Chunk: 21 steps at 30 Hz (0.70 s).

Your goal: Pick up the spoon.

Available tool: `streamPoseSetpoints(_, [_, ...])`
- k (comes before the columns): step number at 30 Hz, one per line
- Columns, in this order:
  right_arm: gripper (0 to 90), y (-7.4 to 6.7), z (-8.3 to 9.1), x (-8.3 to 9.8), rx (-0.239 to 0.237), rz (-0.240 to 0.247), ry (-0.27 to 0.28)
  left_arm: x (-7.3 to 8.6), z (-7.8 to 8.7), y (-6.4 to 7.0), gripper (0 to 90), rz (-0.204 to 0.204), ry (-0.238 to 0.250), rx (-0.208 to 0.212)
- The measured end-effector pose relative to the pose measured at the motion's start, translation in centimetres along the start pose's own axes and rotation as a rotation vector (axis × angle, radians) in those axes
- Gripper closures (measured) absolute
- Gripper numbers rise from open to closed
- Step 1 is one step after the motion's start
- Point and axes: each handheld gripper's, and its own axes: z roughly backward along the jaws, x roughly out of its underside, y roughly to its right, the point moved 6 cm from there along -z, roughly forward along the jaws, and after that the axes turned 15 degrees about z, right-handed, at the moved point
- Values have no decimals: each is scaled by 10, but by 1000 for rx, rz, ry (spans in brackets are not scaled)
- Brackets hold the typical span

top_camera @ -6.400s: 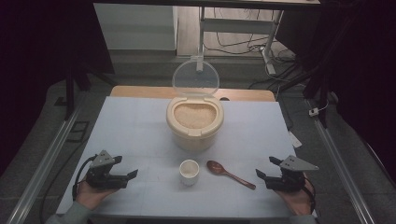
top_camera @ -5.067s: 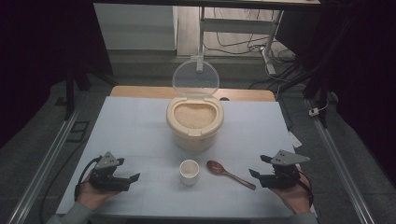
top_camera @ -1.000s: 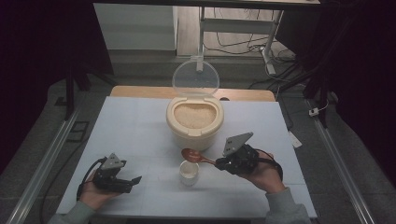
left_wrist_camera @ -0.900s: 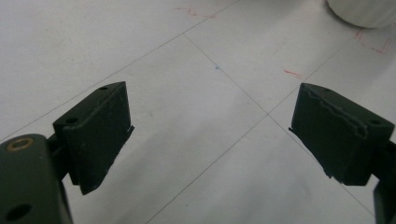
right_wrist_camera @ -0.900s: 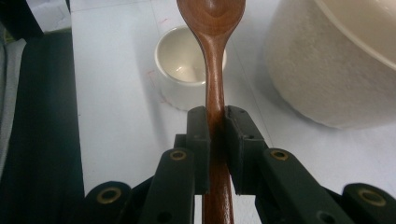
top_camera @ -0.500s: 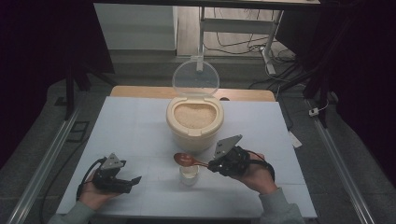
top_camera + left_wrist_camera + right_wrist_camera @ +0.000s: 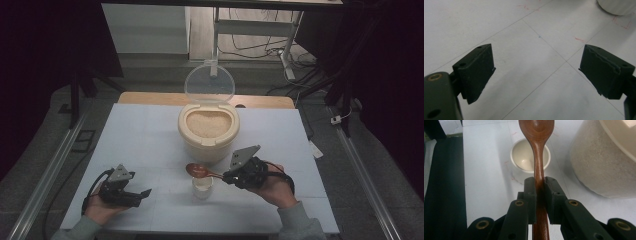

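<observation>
White tabletop: open rice bin at 12 o'clock, empty cup centre. Right gripper jaws clamp wooden spoon above cup; scooping apparently pending. Left gripper jaws apart, idle, 8 o'clock.

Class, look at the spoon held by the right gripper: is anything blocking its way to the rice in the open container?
Nothing visible does. The wooden spoon, clamped in the right gripper, hovers above the small cup, right in front of the rice container, whose lid is flipped up.
</observation>
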Motion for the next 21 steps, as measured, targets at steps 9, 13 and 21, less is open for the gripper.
streamPoseSetpoints(9, [802, 0, 0, 0, 5, 2, 4, -21, 13, 21, 131, -61, 43, 53])
streamPoseSetpoints(13, [802, 0, 0, -1, 3, 7, 7, -37, 20, 39, 140, -128, 48, 97])
streamPoseSetpoints(21, [803, -2, -2, -4, -3, 16, 11, -67, 26, 76, 149, -247, 40, 155])
